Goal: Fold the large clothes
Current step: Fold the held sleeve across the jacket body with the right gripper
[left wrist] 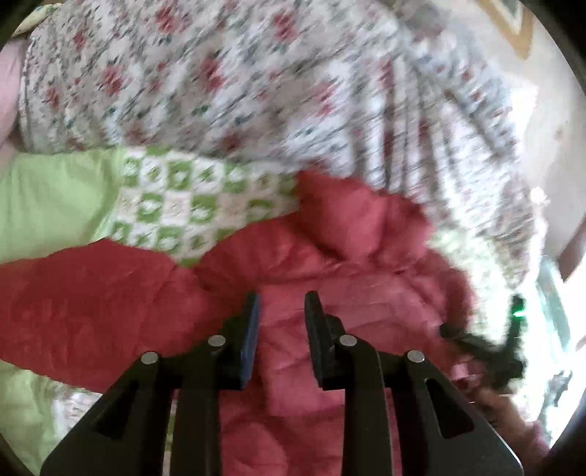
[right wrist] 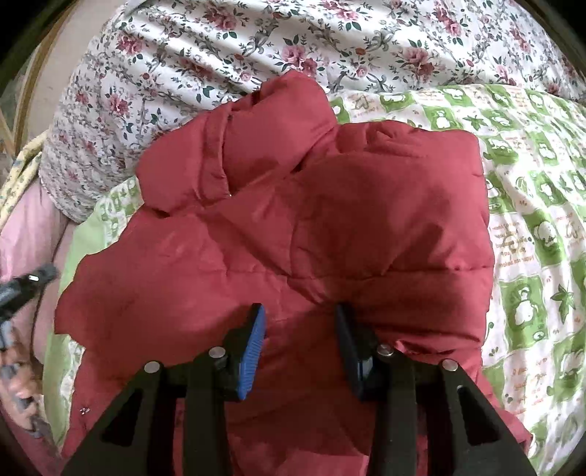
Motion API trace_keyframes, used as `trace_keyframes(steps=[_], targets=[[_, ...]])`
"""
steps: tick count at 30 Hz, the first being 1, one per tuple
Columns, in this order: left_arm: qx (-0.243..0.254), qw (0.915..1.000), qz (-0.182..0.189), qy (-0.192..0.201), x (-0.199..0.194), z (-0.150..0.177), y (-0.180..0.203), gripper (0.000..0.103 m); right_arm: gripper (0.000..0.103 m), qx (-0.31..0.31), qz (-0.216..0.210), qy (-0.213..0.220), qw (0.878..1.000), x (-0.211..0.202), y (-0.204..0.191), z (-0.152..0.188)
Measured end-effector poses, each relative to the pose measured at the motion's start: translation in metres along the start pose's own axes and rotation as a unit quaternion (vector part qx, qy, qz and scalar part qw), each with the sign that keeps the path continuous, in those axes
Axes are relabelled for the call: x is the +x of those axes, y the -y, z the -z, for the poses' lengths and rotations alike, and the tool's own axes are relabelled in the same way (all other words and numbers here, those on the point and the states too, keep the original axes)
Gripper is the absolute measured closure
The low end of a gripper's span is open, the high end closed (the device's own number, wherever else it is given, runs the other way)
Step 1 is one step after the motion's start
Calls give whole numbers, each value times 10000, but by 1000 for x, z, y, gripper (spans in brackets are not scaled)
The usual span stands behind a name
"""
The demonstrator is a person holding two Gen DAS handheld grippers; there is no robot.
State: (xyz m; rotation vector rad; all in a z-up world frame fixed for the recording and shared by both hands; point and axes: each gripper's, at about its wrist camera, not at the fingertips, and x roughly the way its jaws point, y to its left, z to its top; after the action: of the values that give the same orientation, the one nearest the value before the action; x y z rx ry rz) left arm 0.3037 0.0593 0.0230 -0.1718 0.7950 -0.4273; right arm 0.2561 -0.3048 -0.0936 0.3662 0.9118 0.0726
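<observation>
A red padded jacket [right wrist: 329, 227] lies on the bed, its right side folded over the body and the hood bunched at the far end. It also shows in the blurred left wrist view [left wrist: 285, 256]. My right gripper [right wrist: 300, 311] is open just above the jacket's near part, nothing between its blue pads. My left gripper [left wrist: 282, 300] is open over the jacket's middle and holds nothing. The right gripper shows blurred at the right of the left wrist view [left wrist: 483, 348]. The left gripper's tip shows at the left edge of the right wrist view [right wrist: 33, 280].
A green-and-white checked quilt [right wrist: 531, 219] lies under the jacket. A rose-print bedcover [right wrist: 256, 47] is heaped behind it. A pink pillow or sheet [right wrist: 25, 227] lies at the left. Floor and a rug corner [left wrist: 512, 25] show beyond the bed.
</observation>
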Motion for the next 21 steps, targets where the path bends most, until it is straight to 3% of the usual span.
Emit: trace_keyframes(steps=[2, 4, 7, 10, 14, 21], targets=[[95, 9988, 439, -175, 5, 2, 18, 81, 62, -71, 92, 14, 9999, 1, -1, 3], [293, 9975, 481, -420, 25, 11, 40, 81, 61, -180, 200, 15, 9996, 4, -4, 5], [557, 9942, 135, -913, 72, 33, 59, 81, 60, -257, 283, -33, 9993, 3, -7, 3], [623, 9890, -251, -1320, 111, 57, 54, 81, 59, -385, 482, -17, 9981, -10, -21, 2], [338, 9917, -52, -1241, 117, 63, 42, 81, 47, -733, 546, 78, 9958, -20, -47, 4], [317, 9914, 23, -1266, 118, 63, 38, 81, 44, -1039, 1012, -307, 9889, 25, -53, 15]])
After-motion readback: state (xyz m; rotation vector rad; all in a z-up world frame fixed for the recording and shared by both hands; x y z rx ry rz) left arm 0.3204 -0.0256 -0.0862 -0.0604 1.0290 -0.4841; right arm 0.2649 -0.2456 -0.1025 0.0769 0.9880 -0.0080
